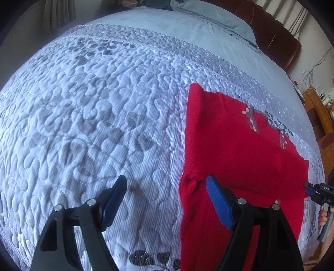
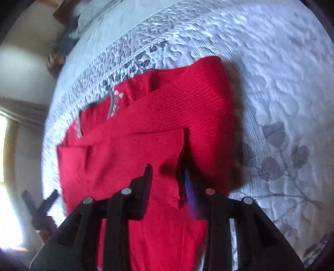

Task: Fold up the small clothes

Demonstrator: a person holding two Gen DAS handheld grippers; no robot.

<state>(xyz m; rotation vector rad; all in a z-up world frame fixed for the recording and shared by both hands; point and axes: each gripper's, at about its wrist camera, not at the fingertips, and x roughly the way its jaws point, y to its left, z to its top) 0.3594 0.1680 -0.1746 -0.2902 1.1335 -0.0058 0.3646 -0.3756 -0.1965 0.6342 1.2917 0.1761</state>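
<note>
A red knit sweater [image 1: 233, 146] lies partly folded on the quilted bed cover, with grey and pink embroidery near its far edge. My left gripper [image 1: 167, 198] is open and empty, hovering at the sweater's left edge; its right finger is over the red cloth, its left finger over the quilt. In the right wrist view the sweater [image 2: 171, 108] fills the middle. My right gripper [image 2: 169, 177] is open just above it, and a raised red fold stands between its fingers. The right gripper also shows in the left wrist view [image 1: 313, 188] at the sweater's right edge.
The pale blue-grey quilt [image 1: 94, 114] covers the bed. A blue pillow [image 1: 219, 18] and a brown headboard [image 1: 275, 35] are at the far end. A wooden cabinet [image 1: 319, 112] stands at the right. A bright window [image 2: 6, 166] is at the left.
</note>
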